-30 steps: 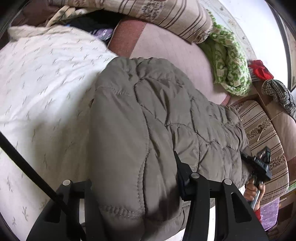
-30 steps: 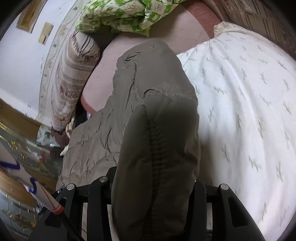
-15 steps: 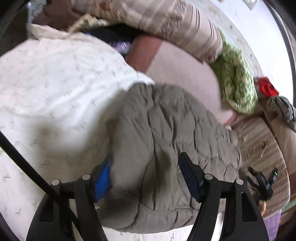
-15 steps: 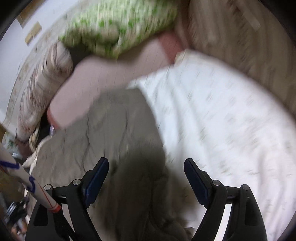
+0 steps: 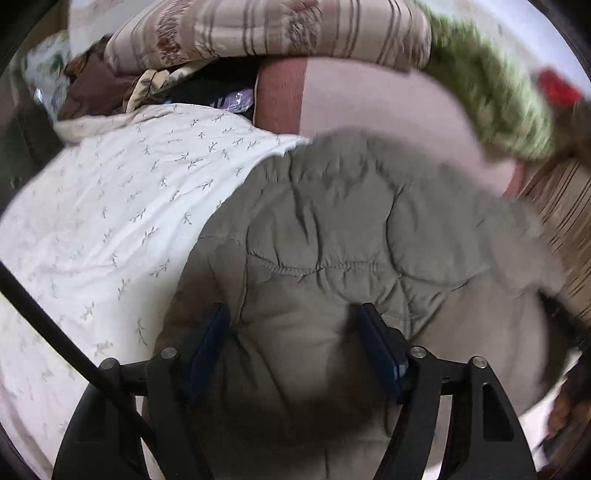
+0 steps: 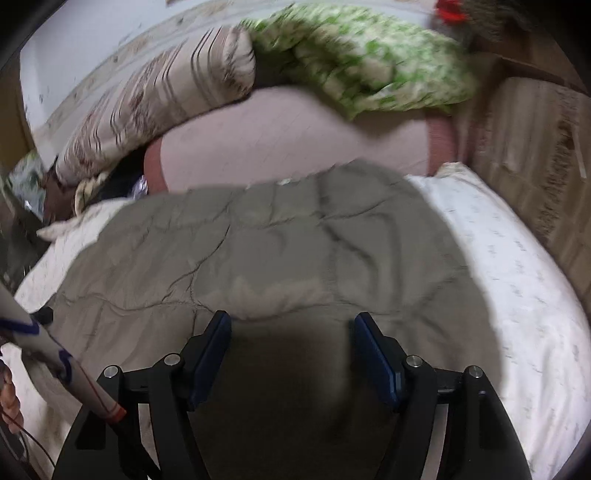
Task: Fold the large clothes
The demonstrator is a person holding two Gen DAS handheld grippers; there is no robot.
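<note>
Bed (image 5: 369,110) carries everything; pink sheet bare at the far edge. White blanket (image 5: 110,221) with a twig print covers the near part, spread flat as the folding surface. Grey-green quilted jacket (image 5: 351,229) lies across the blanket, its far edge reaching onto the pink sheet; in the right wrist view the jacket (image 6: 277,251) sits toward the blanket's far edge, bulked up in layers, so it looks partly folded. Striped pillow (image 5: 295,26) and green patterned cover (image 6: 369,55) are piled along the bed's far edge, likely pushed there to leave room.

Left gripper (image 5: 295,336): jaws wide apart, jacket padding bulging between them, no pinch visible, so nothing held. Right gripper (image 6: 291,339): jaws also spread wide over the jacket's near edge, holding nothing. Both sit low over the near edge, probably to press it down or take a new hold. Frames are blurred at the sides.

No containers in view, nothing to report inside any.
</note>
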